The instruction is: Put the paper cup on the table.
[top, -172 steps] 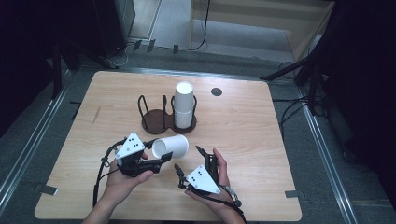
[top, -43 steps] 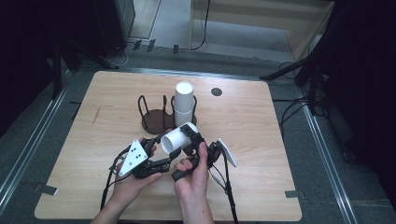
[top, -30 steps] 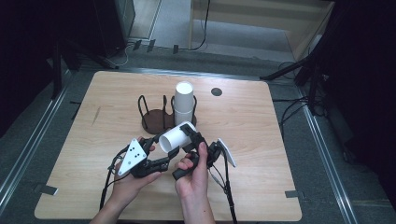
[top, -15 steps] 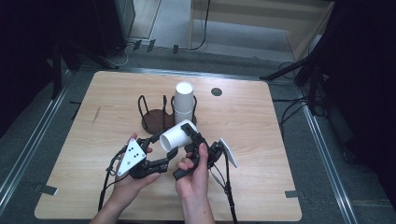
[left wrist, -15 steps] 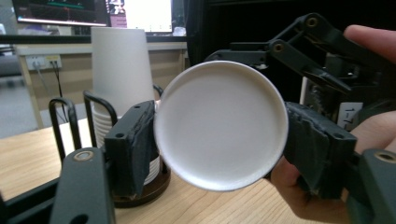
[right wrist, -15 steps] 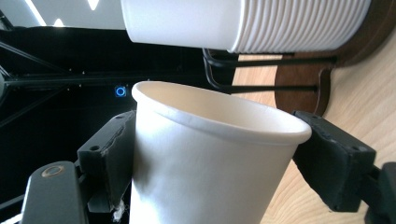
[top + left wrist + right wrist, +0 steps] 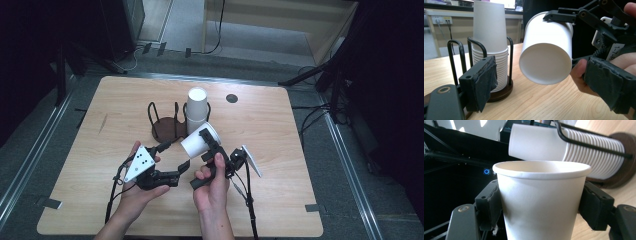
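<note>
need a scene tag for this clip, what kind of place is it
Probably a lab or workshop set up for recording. A bare wooden table stands on a grey floor with loose cables and dark stands around it; a wall socket strip sits behind.

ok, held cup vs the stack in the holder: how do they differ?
The held cup is single, tipped sideways, lifted off the table and clamped in the right tool. The stack is many nested cups standing upright in the wire holder, untouched by either tool. Both are plain white paper cups.
</note>
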Demonstrator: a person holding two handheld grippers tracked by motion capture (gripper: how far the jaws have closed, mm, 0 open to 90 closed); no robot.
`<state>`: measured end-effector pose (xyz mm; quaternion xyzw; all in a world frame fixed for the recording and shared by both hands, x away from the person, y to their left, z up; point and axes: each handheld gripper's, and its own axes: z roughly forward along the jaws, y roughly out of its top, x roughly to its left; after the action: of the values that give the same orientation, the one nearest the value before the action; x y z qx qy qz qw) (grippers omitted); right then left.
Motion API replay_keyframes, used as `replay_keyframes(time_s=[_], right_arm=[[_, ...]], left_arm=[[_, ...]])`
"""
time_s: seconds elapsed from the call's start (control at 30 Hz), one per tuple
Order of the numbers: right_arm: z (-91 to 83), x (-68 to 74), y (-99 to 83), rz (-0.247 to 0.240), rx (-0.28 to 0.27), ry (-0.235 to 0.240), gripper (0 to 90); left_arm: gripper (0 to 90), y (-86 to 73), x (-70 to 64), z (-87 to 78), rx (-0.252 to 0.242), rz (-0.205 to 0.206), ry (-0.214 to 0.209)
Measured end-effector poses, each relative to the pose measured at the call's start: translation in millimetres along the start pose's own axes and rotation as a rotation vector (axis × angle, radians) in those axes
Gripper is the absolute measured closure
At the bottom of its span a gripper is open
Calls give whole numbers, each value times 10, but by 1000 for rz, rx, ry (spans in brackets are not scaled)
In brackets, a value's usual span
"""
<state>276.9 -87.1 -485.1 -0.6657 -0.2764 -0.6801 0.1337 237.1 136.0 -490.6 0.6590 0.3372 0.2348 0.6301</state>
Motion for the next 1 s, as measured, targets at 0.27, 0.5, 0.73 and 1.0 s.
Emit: replay_keyframes(time_s=[0.27, 0.5, 0.73, 1.0], right_arm=[[-14, 51, 32, -193, -52, -10, 278], [-49, 148, 22, -413, -107, -16, 285], [-65, 219, 7, -623, -148, -64, 280], [-90, 241, 10, -817, -179, -126, 276]], left_arm=[[107, 31, 84, -53, -9, -12, 20], [107, 55, 164, -100, -13, -33, 37], [107, 77, 208, -134, -5, -27, 50], [105, 65, 256, -166, 26, -8, 62]])
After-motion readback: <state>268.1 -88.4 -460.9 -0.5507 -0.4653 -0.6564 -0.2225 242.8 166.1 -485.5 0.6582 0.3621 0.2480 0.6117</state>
